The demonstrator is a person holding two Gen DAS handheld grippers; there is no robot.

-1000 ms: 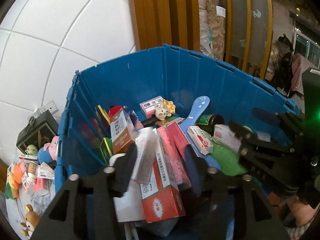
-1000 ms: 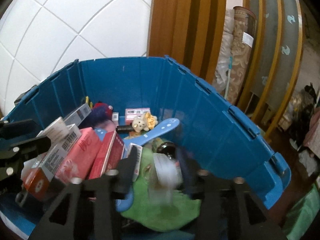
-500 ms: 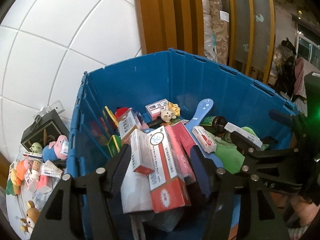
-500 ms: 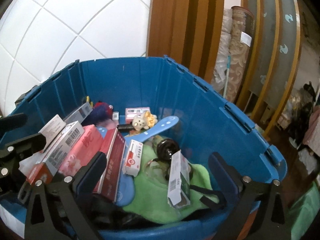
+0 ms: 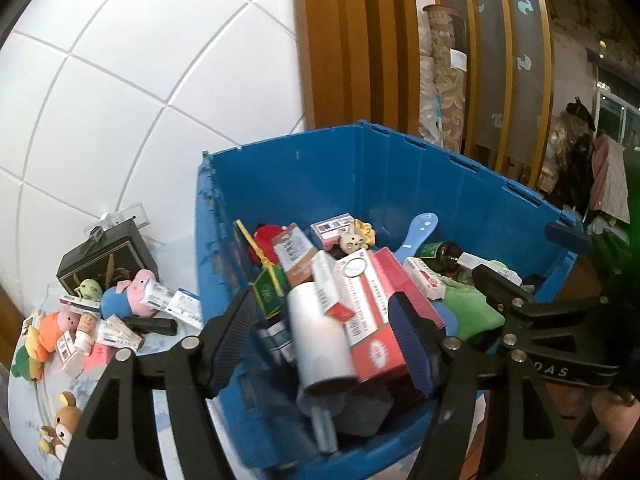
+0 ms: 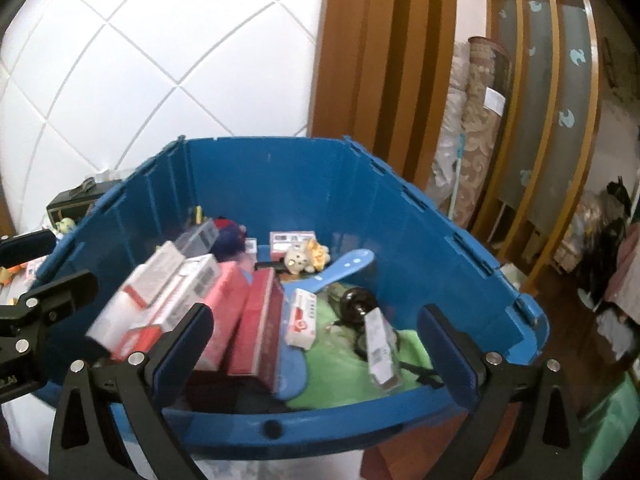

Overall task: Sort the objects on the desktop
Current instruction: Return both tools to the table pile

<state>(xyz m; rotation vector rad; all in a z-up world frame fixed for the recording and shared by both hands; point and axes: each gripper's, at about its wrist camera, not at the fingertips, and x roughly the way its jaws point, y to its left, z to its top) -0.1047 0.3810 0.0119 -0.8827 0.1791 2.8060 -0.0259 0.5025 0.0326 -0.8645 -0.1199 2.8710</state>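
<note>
Two grippers hang over the deep blue plastic crate (image 6: pixel 420 248), both empty. The left gripper (image 5: pixel 324 340) has just been spreading its jaws and stands fairly wide; the right gripper (image 6: pixel 316 344) gapes at its widest, nothing pressed by either.

Beyond the left fingers the red-and-white cardboard medicine boxes (image 5: pixel 372 320) lie loosely stacked in the crate. They look light, stiff and crushable, best pinched across the narrow faces.

Past the right fingers the dark glass bottle (image 6: pixel 358 304) rests on a soft green cloth (image 6: pixel 340 364); it is likely heavier, slippery and breakable, so the neck or body suits.

Only the left wrist view shows the small plush toys (image 5: pixel 120 296) and cartons left of the crate, outside its wall. The right wrist view alone shows the bottle's whole length.
</note>
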